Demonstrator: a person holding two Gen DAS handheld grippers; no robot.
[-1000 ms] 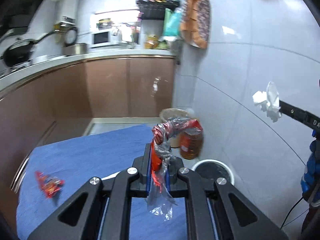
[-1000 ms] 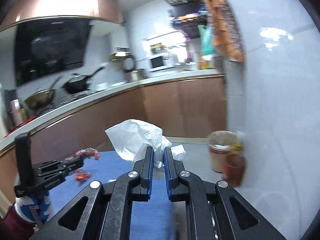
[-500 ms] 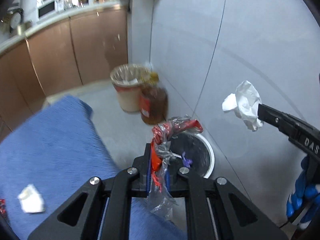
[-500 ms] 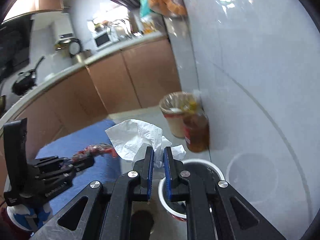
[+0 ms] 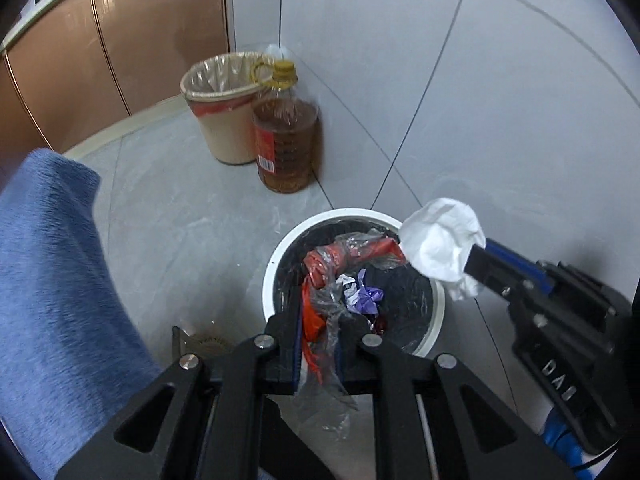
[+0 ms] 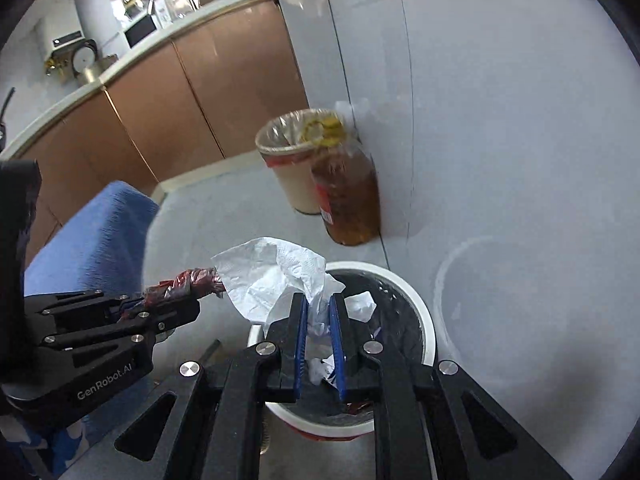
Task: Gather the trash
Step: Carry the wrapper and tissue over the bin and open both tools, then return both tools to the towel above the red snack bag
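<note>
A white-rimmed trash bin [image 5: 272, 276] with a dark liner stands on the floor by the wall, holding purple and white scraps [image 5: 366, 296]. My left gripper [image 5: 318, 320] hangs over its near rim, pinching a red and clear plastic wrapper [image 5: 340, 258] that droops over the opening; its jaws are opening. From the right, my right gripper [image 5: 476, 256] holds a crumpled white tissue [image 5: 440, 240] above the bin's far rim. In the right wrist view that gripper [image 6: 319, 300] grips the tissue [image 6: 272, 276] over the bin [image 6: 424, 312], the left gripper [image 6: 196, 304] and wrapper [image 6: 188, 280] beside it.
A beige bin with a clear liner [image 5: 218, 120] and a large bottle of amber oil [image 5: 286, 140] stand against the tiled wall behind the white bin. A blue cloth-covered surface [image 5: 52, 280] lies at the left. Brown kitchen cabinets [image 5: 120, 40] run along the back.
Both grippers have swung down and rightward from above the blue cloth to just over the white bin, each still carrying its piece of trash. The bin now fills the lower middle of both views.
</note>
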